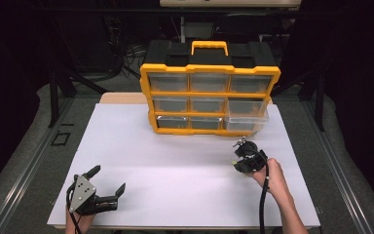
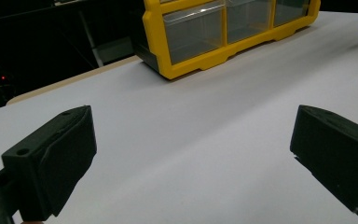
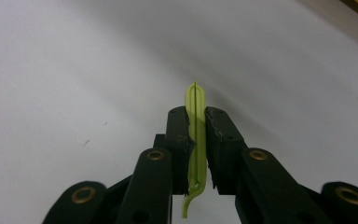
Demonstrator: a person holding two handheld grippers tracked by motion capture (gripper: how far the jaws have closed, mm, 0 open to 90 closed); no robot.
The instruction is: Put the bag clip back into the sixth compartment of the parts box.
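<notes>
your right gripper [image 3: 196, 140] is pinching a thin yellow-green plastic piece [image 3: 195, 107] edge-on between its two black pads; the piece's rounded tip stands out beyond the jaw ends and a hooked tail hangs below them, towards the camera. in the high view the right gripper [image 1: 243, 155] hovers over the right part of the white board [image 1: 175, 165], in front of the lower right corner of the organizer, and a spot of the same yellow-green shows at its lower edge. your right hand [image 1: 270, 178] holds it from behind, with the black cable trailing down along the forearm.

your left gripper [image 1: 108, 181] has its jaws spread wide, nothing between them. it sits near the front left corner of the white board, jaws pointing right and a little away from you, with the grey three-cornered plate [image 1: 82, 190] on top. in the left gripper view the two black jaws stand far apart over bare board, with the organizer's lower corner beyond them.

the yellow and black organizer [image 1: 209, 95] stands upright at the back of the board, handle on top, with three rows of three clear drawers facing you. the bottom right drawer [image 1: 246, 123] is pulled out towards you, forward of the yellow frame; the others sit flush. i cannot tell what the drawers hold. the two grippers are well apart from each other. around the board the floor is grey and the surroundings are dark.
</notes>
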